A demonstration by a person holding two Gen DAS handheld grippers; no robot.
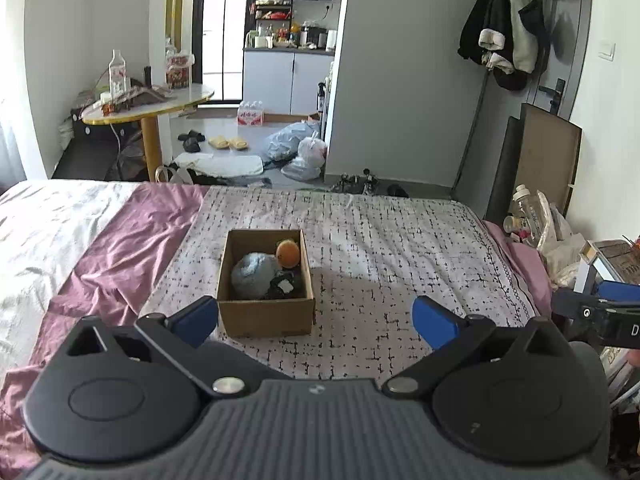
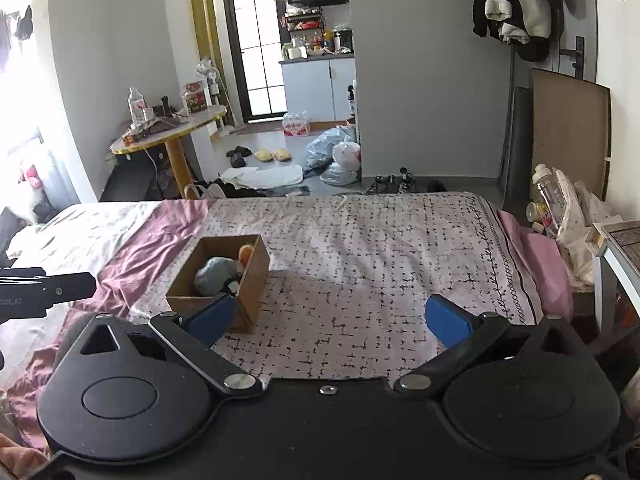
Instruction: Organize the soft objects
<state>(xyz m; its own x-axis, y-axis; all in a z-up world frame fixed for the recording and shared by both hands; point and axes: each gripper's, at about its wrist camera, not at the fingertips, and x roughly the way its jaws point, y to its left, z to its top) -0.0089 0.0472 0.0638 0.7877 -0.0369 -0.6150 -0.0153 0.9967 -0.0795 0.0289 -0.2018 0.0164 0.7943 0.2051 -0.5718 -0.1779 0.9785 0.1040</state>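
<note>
An open cardboard box (image 1: 266, 316) stands on the patterned bed cover (image 1: 380, 248). Inside lie a grey-blue plush (image 1: 254, 274), an orange plush (image 1: 288, 253) and a small black-and-white soft toy (image 1: 284, 286). My left gripper (image 1: 316, 320) is open and empty, just in front of the box. In the right wrist view the box (image 2: 252, 280) holds the same grey plush (image 2: 214, 274) and orange plush (image 2: 246, 254). My right gripper (image 2: 332, 318) is open and empty, to the right of the box over the cover.
A pink sheet (image 1: 120, 240) and white bedding (image 1: 36, 240) lie left of the cover. Beyond the bed's foot are a round table (image 1: 152, 100), slippers, plastic bags and shoes on the floor. Bottles and clutter (image 2: 552, 200) sit by the bed's right edge.
</note>
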